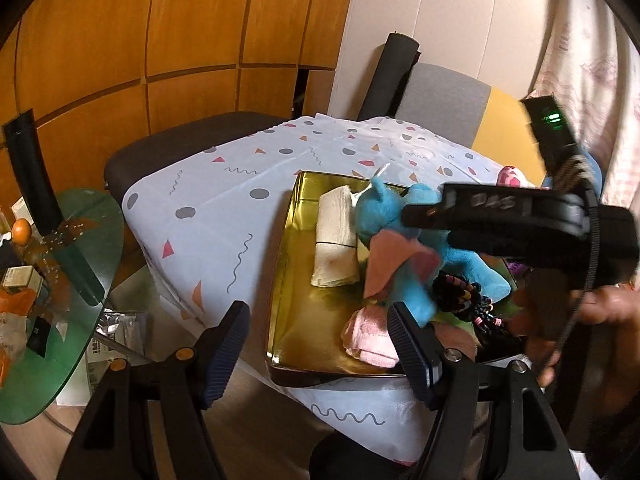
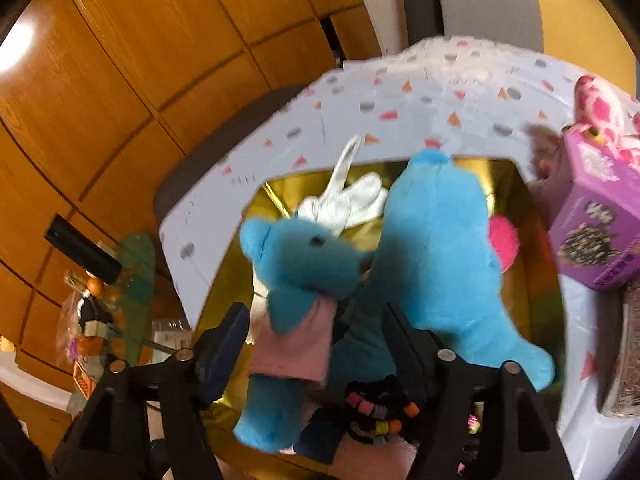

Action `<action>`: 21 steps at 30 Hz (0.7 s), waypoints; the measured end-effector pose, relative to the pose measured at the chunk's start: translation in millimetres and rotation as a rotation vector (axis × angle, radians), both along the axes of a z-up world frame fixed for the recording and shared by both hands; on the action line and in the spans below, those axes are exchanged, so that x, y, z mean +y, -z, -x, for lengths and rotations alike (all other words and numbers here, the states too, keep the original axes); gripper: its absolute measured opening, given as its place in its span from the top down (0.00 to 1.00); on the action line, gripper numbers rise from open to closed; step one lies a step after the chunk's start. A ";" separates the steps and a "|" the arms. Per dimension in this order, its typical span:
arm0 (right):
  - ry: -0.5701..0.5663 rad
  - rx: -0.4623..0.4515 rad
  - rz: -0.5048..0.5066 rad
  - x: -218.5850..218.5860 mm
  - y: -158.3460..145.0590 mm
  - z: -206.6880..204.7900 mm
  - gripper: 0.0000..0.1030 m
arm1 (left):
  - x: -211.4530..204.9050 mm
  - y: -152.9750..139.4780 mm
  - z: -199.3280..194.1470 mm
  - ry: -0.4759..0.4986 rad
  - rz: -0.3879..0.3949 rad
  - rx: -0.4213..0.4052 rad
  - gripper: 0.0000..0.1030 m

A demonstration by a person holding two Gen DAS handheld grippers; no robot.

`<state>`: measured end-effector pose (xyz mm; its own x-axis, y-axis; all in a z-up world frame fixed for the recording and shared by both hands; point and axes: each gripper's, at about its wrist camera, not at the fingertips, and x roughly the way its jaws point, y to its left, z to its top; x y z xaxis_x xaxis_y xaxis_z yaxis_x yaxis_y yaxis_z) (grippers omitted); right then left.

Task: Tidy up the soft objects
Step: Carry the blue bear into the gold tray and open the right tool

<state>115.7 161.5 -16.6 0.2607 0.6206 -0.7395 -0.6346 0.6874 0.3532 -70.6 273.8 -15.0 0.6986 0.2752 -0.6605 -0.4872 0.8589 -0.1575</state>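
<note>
The blue plush toy (image 2: 440, 248) lies in the golden tray (image 1: 304, 320). The right gripper (image 2: 316, 332) stands spread over it, not pinching. The left gripper (image 1: 316, 344) is spread too, holding nothing.

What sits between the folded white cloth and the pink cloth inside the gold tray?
In the left wrist view, only bare gold tray floor lies between the folded white cloth and the pink cloth; the blue plush toy lies beside that gap.
</note>
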 end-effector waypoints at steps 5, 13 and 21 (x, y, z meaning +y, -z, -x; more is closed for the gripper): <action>0.021 -0.059 -0.012 -23.2 -15.7 11.7 0.32 | -6.8 -3.9 0.3 0.017 -0.013 -0.008 0.31; 0.063 -0.131 -0.006 -55.3 -25.0 29.8 0.32 | -21.5 -10.3 2.4 0.055 -0.034 -0.009 0.31; 0.111 -0.235 -0.001 -98.3 -36.5 49.6 0.32 | -33.0 -18.5 3.1 0.083 -0.061 -0.015 0.31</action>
<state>66.1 63.2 19.9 0.4916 0.5798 -0.6498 -0.6204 0.7568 0.2058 -73.7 240.8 3.5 0.7306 0.2558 -0.6331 -0.4123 0.9044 -0.1103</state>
